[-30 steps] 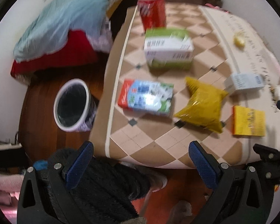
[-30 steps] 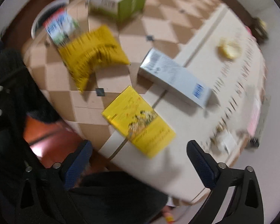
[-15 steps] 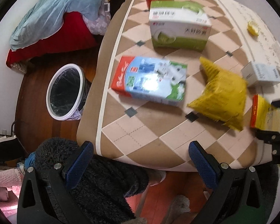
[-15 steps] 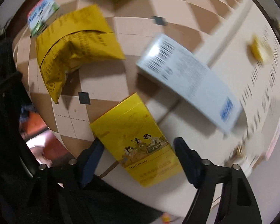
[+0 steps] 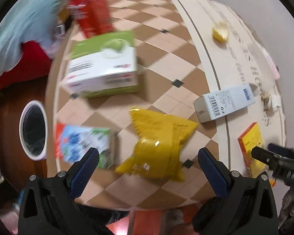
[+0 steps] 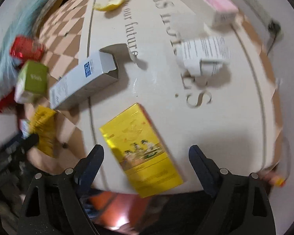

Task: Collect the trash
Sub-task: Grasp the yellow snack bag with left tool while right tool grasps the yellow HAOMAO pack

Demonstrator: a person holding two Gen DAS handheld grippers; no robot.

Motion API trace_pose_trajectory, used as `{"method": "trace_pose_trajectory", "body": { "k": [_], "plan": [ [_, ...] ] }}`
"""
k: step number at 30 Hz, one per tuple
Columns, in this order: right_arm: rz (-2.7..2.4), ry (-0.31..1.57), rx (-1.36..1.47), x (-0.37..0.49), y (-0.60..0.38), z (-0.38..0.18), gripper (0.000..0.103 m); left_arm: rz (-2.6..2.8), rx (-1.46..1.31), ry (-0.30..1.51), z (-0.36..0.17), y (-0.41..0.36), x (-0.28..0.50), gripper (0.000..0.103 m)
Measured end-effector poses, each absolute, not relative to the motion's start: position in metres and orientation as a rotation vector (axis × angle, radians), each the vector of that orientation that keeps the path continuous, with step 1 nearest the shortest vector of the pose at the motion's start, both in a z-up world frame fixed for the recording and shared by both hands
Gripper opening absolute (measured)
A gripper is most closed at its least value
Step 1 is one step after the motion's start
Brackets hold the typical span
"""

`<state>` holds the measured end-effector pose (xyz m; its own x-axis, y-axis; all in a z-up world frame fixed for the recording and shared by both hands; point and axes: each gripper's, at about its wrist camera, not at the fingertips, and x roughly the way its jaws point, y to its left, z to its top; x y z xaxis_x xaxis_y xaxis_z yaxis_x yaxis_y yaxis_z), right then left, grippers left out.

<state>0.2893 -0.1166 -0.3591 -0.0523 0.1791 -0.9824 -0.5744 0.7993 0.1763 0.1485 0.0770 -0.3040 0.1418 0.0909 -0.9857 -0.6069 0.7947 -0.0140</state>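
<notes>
Two grippers are held wide open and empty over a cluttered surface (image 5: 166, 45), nothing yet gripped in either. In the right wrist view the right gripper (image 6: 146, 157) is lined up on a yellow box (image 6: 141, 146) lying flat at the near edge of the surface, low in the frame, its length running between the two fingers (image 6: 92, 160). In the left wrist view the left gripper (image 5: 148, 163) is poised above a yellow snack bag (image 5: 158, 146) at lower centre, with a blue and red carton (image 5: 81, 144) just beside its left finger. A bin (image 5: 33, 129) is seen on the floor at the left edge of that frame, below the rim of the surface. A white box (image 6: 84, 82) with an open flap lies near the yellow box, up and to the left.

For the pick to be done well, the yellow box would best be straddled squarely across its narrow width, the fingers being lowered to the surface before closing, so that the slick faces are not pinched at a corner. The crinkly bag is judged likely to slip unless taken at its bunched middle.
</notes>
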Motion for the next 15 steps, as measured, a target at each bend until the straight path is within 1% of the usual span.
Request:
{"method": "trace_pose_trajectory", "body": {
  "k": [1,2,3,4,5,6,7,9,10,11,15],
  "plan": [
    [0.64,1.496,-0.371,0.285,-0.112,-0.344,0.09,0.523,-0.443,1.362,-0.31,0.076,0.154,0.098],
    [0.653,1.484,-0.414,0.281,-0.107,-0.347,0.09,0.533,-0.405,1.367,-0.314,0.074,0.158,0.095],
    [0.653,1.463,-0.467,0.276,-0.103,-0.35,0.09,0.543,-0.361,1.359,-0.313,0.071,0.161,0.087],
    [0.652,1.433,-0.512,0.272,-0.101,-0.351,0.09,0.545,-0.336,1.357,-0.313,0.069,0.163,0.084],
    [0.649,1.411,-0.541,0.269,-0.098,-0.352,0.088,0.545,-0.323,1.353,-0.313,0.067,0.164,0.069],
    [0.647,1.376,-0.573,0.263,-0.095,-0.352,0.084,0.537,-0.336,1.356,-0.313,0.066,0.165,0.045],
    [0.636,1.352,-0.592,0.26,-0.095,-0.352,0.081,0.546,-0.338,1.357,-0.313,0.065,0.165,0.045],
    [0.645,1.328,-0.593,0.254,-0.093,-0.351,0.069,0.551,-0.331,1.352,-0.313,0.063,0.165,0.045],
    [0.649,1.321,-0.593,0.251,-0.093,-0.349,0.064,0.554,-0.325,1.346,-0.313,0.062,0.164,0.044],
    [0.647,1.307,-0.608,0.248,-0.092,-0.349,0.062,0.555,-0.321,1.342,-0.313,0.061,0.163,0.044],
    [0.637,1.316,-0.578,0.242,-0.085,-0.35,0.062,0.568,-0.323,1.33,-0.309,0.056,0.159,0.042]
  ]
}}
